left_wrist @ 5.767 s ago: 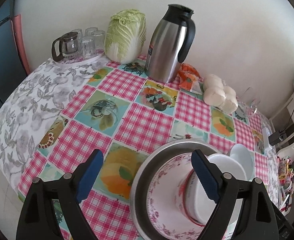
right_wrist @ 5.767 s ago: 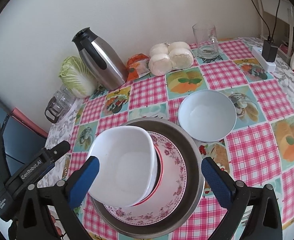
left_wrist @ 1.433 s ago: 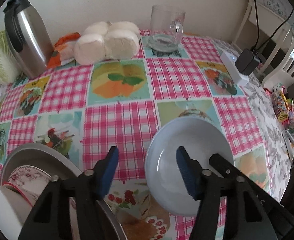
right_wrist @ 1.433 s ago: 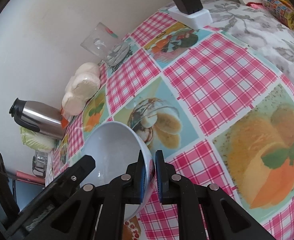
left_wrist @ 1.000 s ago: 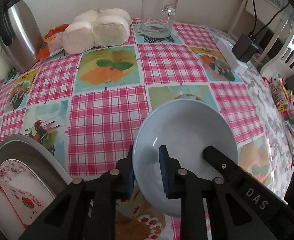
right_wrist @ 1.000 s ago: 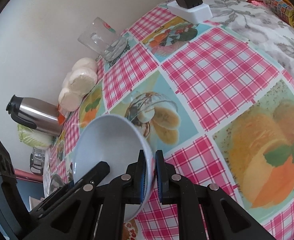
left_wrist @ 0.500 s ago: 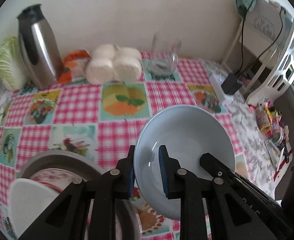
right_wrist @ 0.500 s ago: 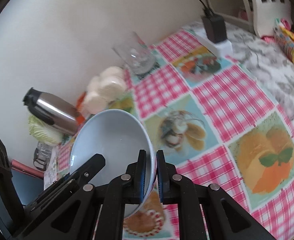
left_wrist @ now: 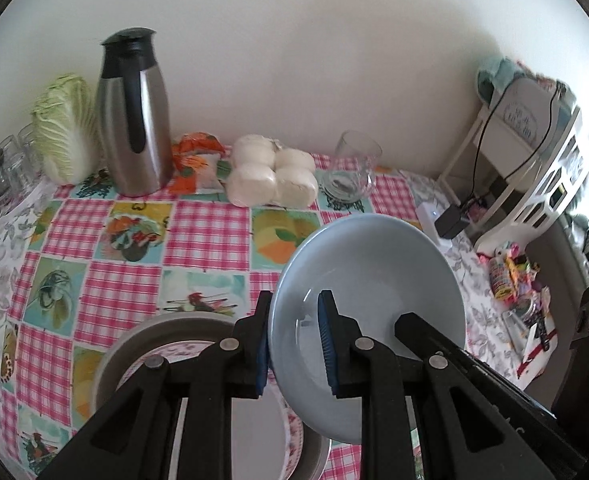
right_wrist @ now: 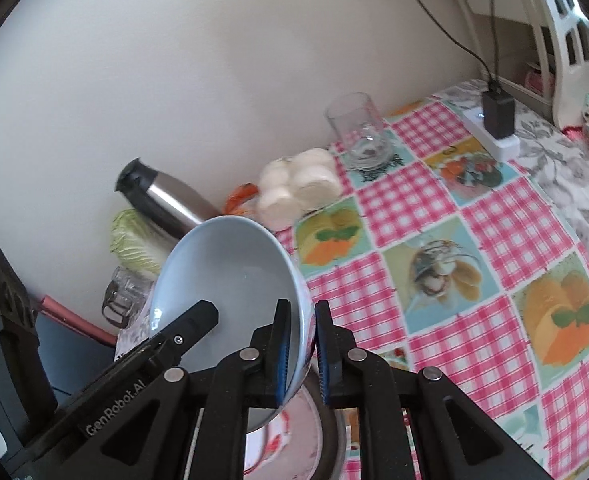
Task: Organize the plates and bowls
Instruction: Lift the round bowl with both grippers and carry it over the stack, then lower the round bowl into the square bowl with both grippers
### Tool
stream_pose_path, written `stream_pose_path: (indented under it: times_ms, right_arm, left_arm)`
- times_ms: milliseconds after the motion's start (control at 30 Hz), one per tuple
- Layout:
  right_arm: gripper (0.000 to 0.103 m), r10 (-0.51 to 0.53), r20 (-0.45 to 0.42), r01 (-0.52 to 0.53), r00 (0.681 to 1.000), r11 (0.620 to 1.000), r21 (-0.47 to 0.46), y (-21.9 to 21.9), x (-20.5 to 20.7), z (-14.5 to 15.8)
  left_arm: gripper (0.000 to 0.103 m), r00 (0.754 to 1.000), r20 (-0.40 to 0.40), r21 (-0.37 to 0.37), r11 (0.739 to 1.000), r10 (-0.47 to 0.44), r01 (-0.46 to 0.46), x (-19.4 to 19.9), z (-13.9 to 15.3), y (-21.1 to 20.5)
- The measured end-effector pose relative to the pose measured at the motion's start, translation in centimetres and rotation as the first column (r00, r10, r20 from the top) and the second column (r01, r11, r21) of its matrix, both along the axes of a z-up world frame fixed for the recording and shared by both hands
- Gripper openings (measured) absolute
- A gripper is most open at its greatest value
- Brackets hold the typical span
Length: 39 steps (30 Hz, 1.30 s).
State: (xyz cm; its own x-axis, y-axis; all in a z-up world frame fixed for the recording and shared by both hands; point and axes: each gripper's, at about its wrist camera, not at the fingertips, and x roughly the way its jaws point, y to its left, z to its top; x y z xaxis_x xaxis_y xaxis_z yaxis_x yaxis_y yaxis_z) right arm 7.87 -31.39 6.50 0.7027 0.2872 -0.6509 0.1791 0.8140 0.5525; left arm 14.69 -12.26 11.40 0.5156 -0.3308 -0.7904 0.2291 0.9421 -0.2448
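The left gripper [left_wrist: 294, 338] is clamping the near-left rim of the pale blue bowl [left_wrist: 374, 264], while the right gripper [right_wrist: 300, 354] is pinching the opposite rim. The bowl is hanging tilted in the air above the metal basin [left_wrist: 114, 354], which is holding a floral plate [left_wrist: 182, 350]. Beyond, a steel thermos [left_wrist: 134, 116], wrapped buns [left_wrist: 272, 178] and a glass mug [left_wrist: 352, 168] are standing on the checked tablecloth [left_wrist: 206, 236].

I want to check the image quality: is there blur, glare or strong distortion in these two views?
Left wrist view: strong fisheye bending with dark corners, soft even daylight; the steel jug shows pale reflections and the blue bowl a small glint. Right wrist view: same bending, jug and table lean sideways, picture slightly soft, no harsh shadows.
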Motion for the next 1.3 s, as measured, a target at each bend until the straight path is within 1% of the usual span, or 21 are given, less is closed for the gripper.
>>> stream_pose_path:
  times_ms: [100, 300, 567, 700, 900, 1300]
  right_arm:
    - [0.013, 0.026, 0.008, -0.026, 1.0, 1.0, -0.01, 1.5, -0.1, 0.8]
    - [0.013, 0.075, 0.013, -0.074, 0.997, 0.996, -0.055, 4.8, -0.6, 2.1]
    - [0.013, 0.124, -0.025, -0.126, 0.992, 0.988, -0.093, 7.8, -1.2, 1.4]
    - [0.014, 0.133, -0.055, -0.139, 0.99, 0.983, -0.122, 9.0, -1.6, 0.7]
    - [0.015, 0.145, -0.108, -0.16, 0.983, 0.977, -0.139, 10.0, -2.1, -0.8]
    - [0.017, 0.155, -0.129, -0.177, 0.979, 0.968, -0.179, 11.2, -2.6, -1.2]
  left_arm:
    - [0.023, 1.0, 0.002, -0.018, 1.0, 0.017, -0.017, -0.3, 0.6, 1.7]
    - [0.023, 0.998, -0.011, -0.044, 0.997, 0.064, -0.064, -1.1, 0.7, 5.0]
    - [0.023, 0.994, -0.058, -0.064, 0.993, 0.094, -0.097, -2.4, -0.5, 7.9]
    - [0.023, 0.992, -0.076, -0.057, 0.993, 0.098, -0.102, -2.9, -1.2, 8.4]
    - [0.023, 0.989, -0.11, -0.055, 0.993, 0.097, -0.103, -3.4, -2.2, 9.1]
    - [0.023, 0.983, -0.151, -0.051, 0.992, 0.107, -0.116, -3.7, -3.6, 9.9]
